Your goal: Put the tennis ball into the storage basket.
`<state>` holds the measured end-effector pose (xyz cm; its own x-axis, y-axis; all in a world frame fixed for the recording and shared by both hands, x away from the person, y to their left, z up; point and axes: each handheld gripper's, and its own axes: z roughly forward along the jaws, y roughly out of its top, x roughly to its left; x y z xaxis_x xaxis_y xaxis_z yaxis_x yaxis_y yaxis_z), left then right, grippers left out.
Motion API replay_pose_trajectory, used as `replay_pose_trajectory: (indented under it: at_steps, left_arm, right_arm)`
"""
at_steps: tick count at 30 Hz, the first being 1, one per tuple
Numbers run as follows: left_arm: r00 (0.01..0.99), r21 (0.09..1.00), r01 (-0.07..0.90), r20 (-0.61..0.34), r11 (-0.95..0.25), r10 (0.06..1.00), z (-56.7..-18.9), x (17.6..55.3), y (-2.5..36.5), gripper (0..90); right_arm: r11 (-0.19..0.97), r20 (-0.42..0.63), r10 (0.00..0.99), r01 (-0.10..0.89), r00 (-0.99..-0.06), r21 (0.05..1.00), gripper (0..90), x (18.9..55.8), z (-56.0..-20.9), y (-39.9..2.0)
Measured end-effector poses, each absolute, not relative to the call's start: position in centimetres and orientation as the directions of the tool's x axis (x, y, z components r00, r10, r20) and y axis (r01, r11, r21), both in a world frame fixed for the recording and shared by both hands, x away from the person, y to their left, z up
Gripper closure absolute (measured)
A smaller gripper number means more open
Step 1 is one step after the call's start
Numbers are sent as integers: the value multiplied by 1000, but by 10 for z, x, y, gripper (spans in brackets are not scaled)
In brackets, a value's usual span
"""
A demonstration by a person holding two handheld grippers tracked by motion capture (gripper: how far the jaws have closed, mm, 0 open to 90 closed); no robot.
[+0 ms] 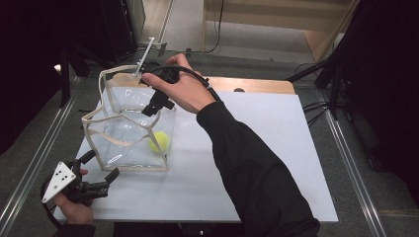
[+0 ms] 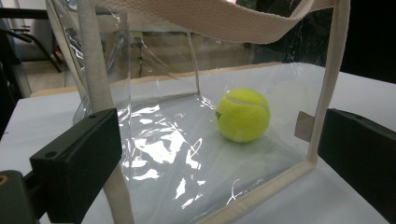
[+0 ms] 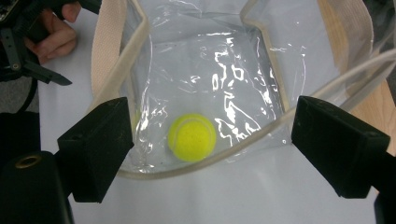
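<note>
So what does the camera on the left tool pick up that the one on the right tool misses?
The left gripper view looks through the side of the clear plastic tote bag with cream fabric trim from table level, showing the ball's white seam and the room behind. The right gripper view looks down through the bag's open top and catches the person's other hand gripping the left tool at the table's edge. Both show the yellow tennis ball resting on the bag's floor, the white table, and open black jaws.

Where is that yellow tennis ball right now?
The tennis ball lies on the floor of the clear tote bag on the white table, in the bag's near right corner in the high view, below the right gripper.
</note>
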<state>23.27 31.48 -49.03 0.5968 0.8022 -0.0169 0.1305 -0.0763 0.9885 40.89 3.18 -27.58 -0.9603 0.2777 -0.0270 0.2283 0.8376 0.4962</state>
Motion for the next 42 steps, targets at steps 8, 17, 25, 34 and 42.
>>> replay_pose_trajectory:
  at_steps: [8,17,25,34,42]
  left_arm:
    - [596,988,132,-16,-78,803,-490,233,314,0]
    - [595,988,133,-14,-82,804,-490,233,314,0]
    - [595,988,132,-10,-85,804,-490,233,313,0]
    - [594,987,134,-8,-89,805,-490,232,313,0]
    - [593,987,134,-8,-88,805,-491,232,312,0]
  right_arm:
    - [822,-15,300,250,-954,511,95,408,-280,13]
    - [806,-1,326,277,-945,523,0,405,-286,-6]
    - [784,-11,373,309,-928,538,0,399,-296,-22]
    - [764,6,405,342,-914,547,0,393,-320,-42]
    - [742,38,411,359,-911,567,0,386,-344,-58]
